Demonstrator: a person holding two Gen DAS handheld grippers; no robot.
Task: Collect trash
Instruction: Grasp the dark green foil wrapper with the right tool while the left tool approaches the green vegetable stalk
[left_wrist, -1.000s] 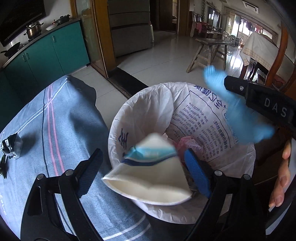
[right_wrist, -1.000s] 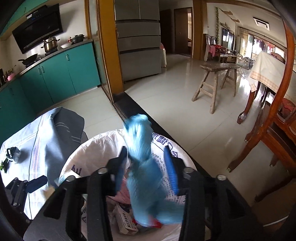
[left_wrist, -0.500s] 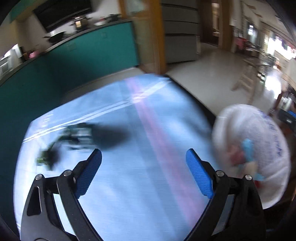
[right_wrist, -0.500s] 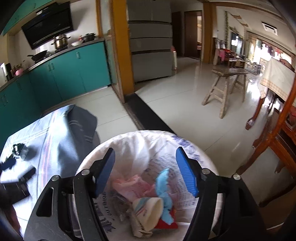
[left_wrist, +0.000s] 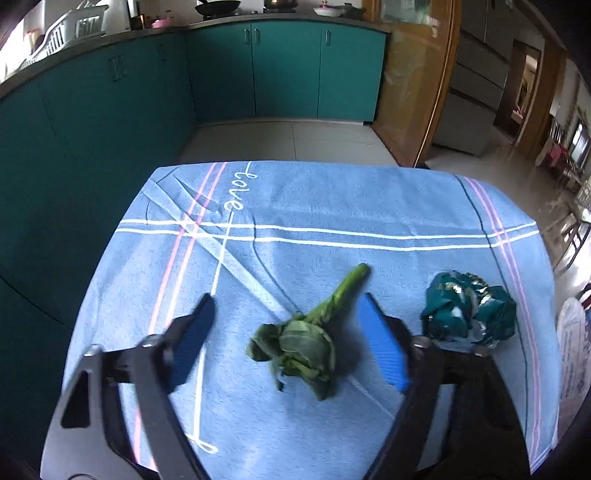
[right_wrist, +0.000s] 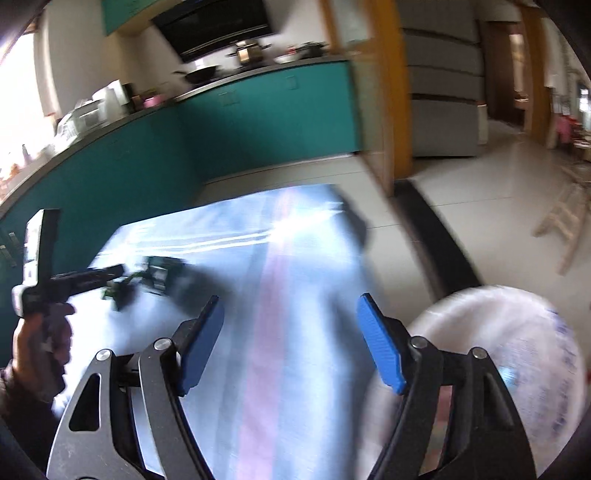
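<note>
Blue striped cloth (left_wrist: 332, 206) over table, teal cabinets (left_wrist: 284, 70), pale tiled floor (left_wrist: 288, 142)

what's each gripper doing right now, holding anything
left gripper: open, jaws just been closing, straddling the leafy green scrap, not gripping.
right gripper: open, just been opening, empty.

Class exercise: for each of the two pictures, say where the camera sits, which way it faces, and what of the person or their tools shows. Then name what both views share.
Left wrist: on the left gripper, angled down at the blue cloth; its open fingers straddle a leafy green scrap, a crumpled green wrapper beside.
Right wrist: on the right gripper, facing the blurred cloth and white-lined bin; a hand shows.
Shared: cloth, scraps, teal cabinets.
</note>
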